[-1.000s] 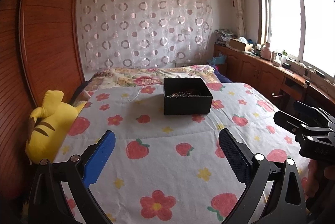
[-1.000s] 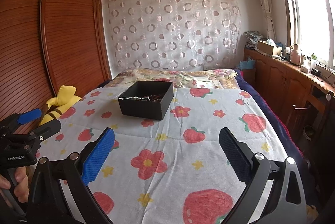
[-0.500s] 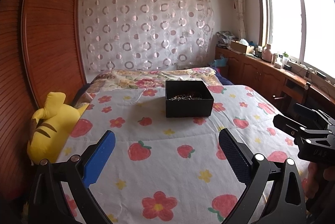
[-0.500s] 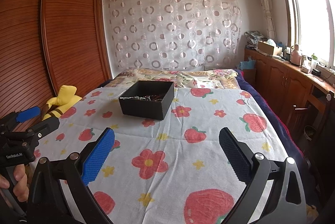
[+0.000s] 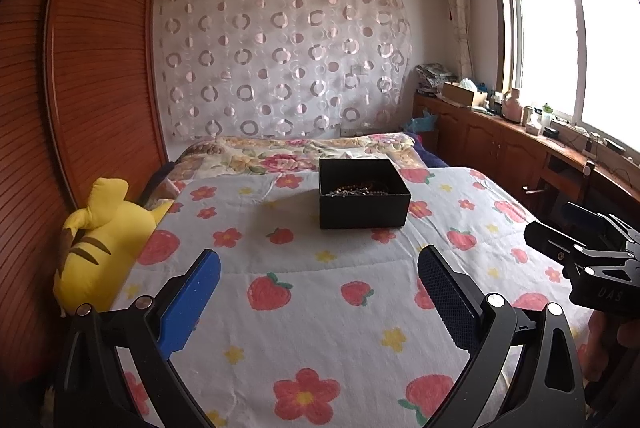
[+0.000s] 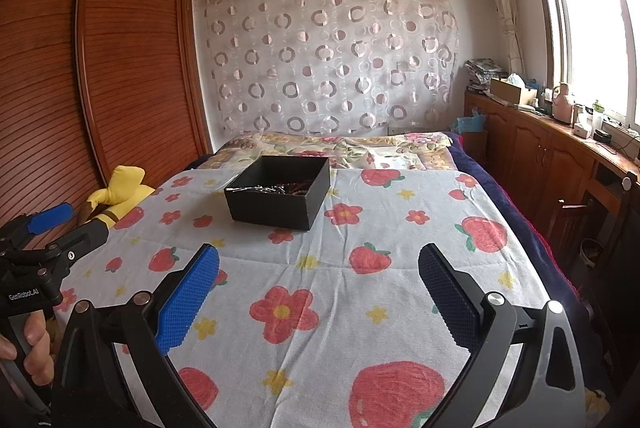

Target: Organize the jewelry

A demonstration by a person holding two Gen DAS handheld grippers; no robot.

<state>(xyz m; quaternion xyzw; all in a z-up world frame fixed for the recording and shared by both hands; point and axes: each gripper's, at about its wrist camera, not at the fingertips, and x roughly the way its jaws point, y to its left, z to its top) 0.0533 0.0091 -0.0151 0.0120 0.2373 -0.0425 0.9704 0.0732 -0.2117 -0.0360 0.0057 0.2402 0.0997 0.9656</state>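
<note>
A black open box [image 5: 363,204] sits on the bed, with a tangle of jewelry [image 5: 356,190] inside. It also shows in the right wrist view [image 6: 278,198], with the jewelry [image 6: 280,188] in it. My left gripper [image 5: 318,276] is open and empty, well short of the box. My right gripper [image 6: 318,276] is open and empty too, also short of the box. The right gripper shows at the right edge of the left wrist view [image 5: 584,248]. The left gripper shows at the left edge of the right wrist view [image 6: 52,232].
The bed has a strawberry and flower sheet [image 5: 320,308]. A yellow plush toy [image 5: 100,248] lies at its left edge by a wooden wardrobe [image 5: 80,88]. A wooden counter with clutter [image 5: 520,132] runs under the window on the right.
The left gripper has tilted up a little and the box appears slightly lower and nearer in its view. The right view is almost unchanged. Both grippers stay open.
</note>
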